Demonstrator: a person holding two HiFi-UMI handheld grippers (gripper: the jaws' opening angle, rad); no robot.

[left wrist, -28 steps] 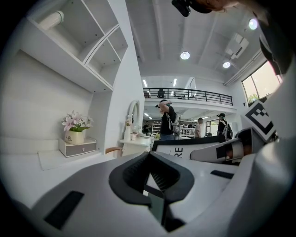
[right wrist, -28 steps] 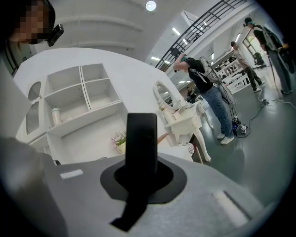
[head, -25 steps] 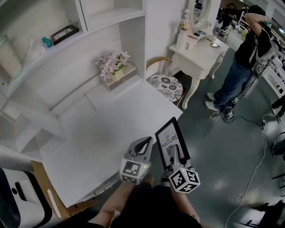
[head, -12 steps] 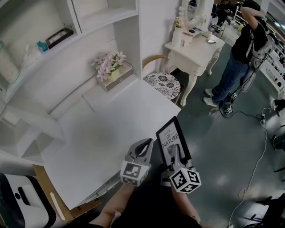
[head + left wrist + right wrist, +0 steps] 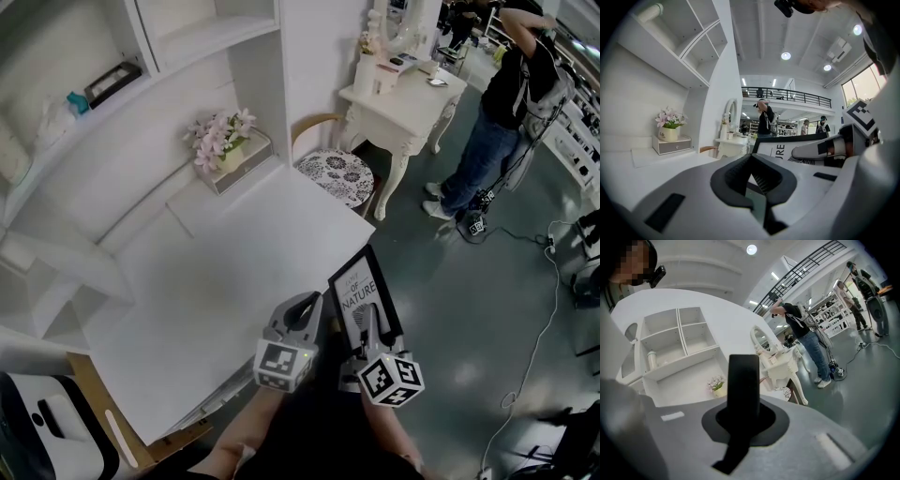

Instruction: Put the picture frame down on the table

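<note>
- Head view: the frame (image 5: 359,292) stands upright, its lower end hidden behind the right gripper (image 5: 371,330), which clamps it from below. Only part of the print shows ("OF NATURE").
- There are two grippers, one frame, one table (image 5: 216,281), one pot of flowers (image 5: 217,142), one chair (image 5: 336,174) and one bystander (image 5: 506,98).
- The frame is off the table, past its near edge at about 4 o'clock and over the grey floor (image 5: 469,281). The left gripper (image 5: 302,307) is just beside it at 9 o'clock.
- The person's arms are cut off by the bottom edge.
- Left gripper view: the jaws meet at the tips with nothing between them (a dark hollow lies behind the pads).
- The frame (image 5: 787,149) sits at 3 o'clock, its right part covered by a finger of the right gripper, and only "URE" can be read.
- The flowers (image 5: 669,118) are at 9 o'clock. Several far figures are too small to count surely.
- Right gripper view: the frame (image 5: 743,380) shows edge-on as one dark bar rising toward 12 o'clock, pinched between the jaws. Its face is not visible, and its foot sinks into the dark pads.
</note>
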